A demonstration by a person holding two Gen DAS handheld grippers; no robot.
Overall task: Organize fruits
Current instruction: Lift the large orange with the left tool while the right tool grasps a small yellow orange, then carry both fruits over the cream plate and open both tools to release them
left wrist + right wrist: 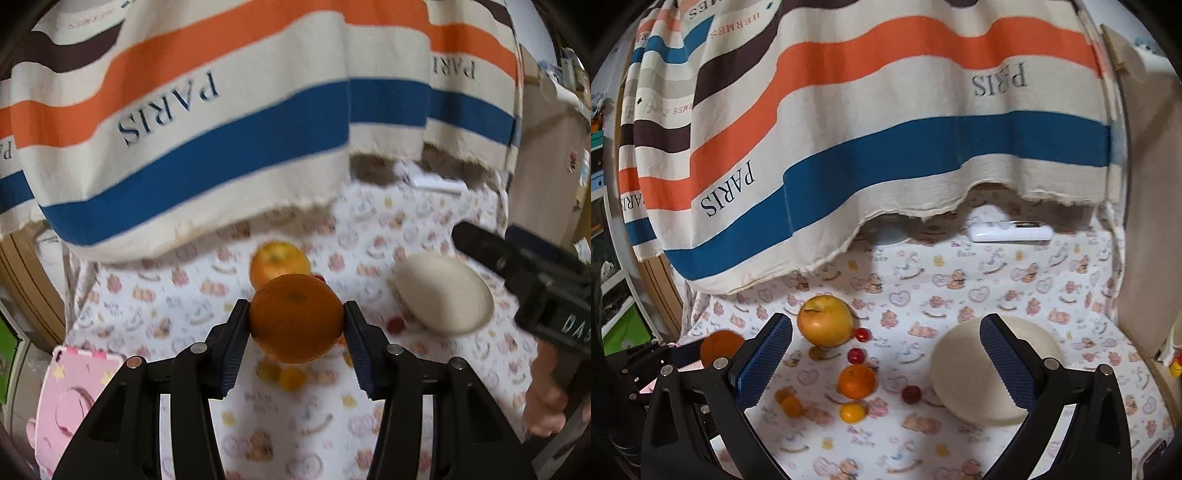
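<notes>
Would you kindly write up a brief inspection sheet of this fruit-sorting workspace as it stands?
Surface: patterned cloth, teddy and heart print.
Job's things: large orange gripped; apple, mandarin, small red and orange fruits loose; cream bowl upside down.
Clutter: white remote; pink case.
Grippers: left gripper shut on the orange; right gripper open, empty.
Cables: nothing seen.
Surroundings: striped PARIS towel hanging behind.

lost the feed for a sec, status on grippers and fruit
Left gripper shut on large orange, lifted off cloth. Right gripper open, empty, near white bowl. Apple, smaller fruits loose on table. Path to bowl looks clear.
</notes>
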